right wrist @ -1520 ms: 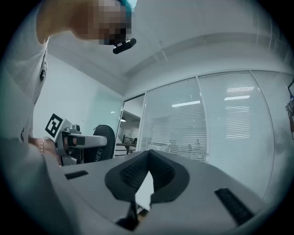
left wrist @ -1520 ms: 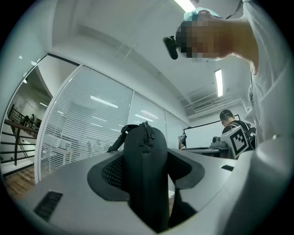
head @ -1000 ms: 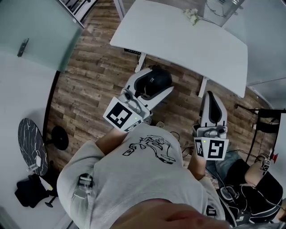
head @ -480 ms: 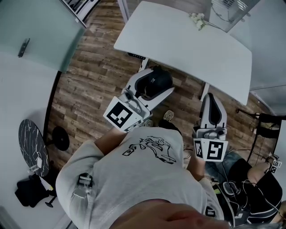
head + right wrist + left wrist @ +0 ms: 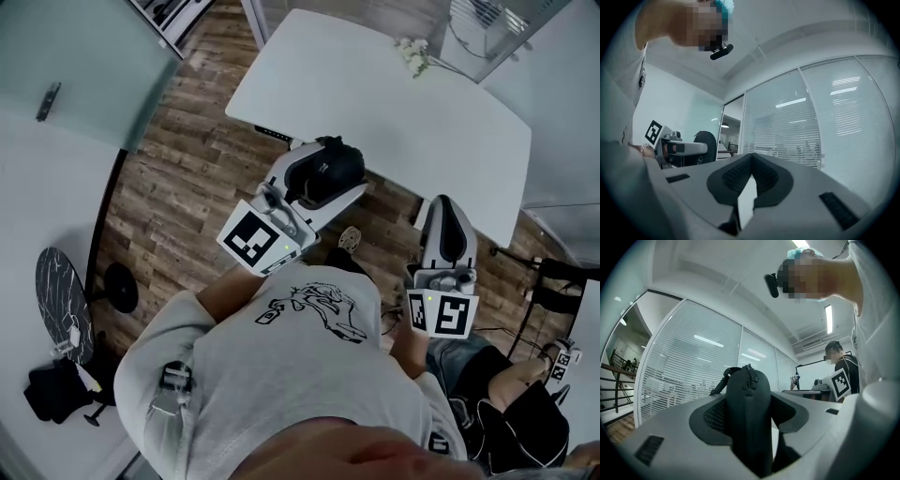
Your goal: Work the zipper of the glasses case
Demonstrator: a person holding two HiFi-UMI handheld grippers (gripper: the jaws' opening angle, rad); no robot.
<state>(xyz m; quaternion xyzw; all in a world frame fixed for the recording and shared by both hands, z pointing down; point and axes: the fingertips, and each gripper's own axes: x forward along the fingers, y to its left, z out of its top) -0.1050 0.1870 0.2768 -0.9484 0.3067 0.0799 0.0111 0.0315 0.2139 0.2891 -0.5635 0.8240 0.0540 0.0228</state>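
Observation:
My left gripper point(image 5: 314, 178) is shut on a black glasses case point(image 5: 330, 167), held in the air over the near edge of a white table point(image 5: 422, 112). In the left gripper view the case point(image 5: 749, 418) stands upright between the jaws, its zipper point(image 5: 749, 373) running over the top, with a strap off to its left. My right gripper point(image 5: 446, 217) hangs apart to the right, shut with nothing in it. In the right gripper view its tips point(image 5: 751, 158) meet, and the left gripper point(image 5: 675, 147) with the case point(image 5: 706, 146) shows at the far left.
A small bunch of white flowers point(image 5: 410, 49) lies at the table's far side. Wooden floor point(image 5: 187, 159) runs below. A dark round stand point(image 5: 61, 305) and a bag sit at the left. Another person point(image 5: 516, 412) sits at the lower right. Glass walls with blinds surround the room.
The left gripper with the case has drifted slightly up, and now overlaps the table's near edge. The right gripper has barely moved and stays shut.

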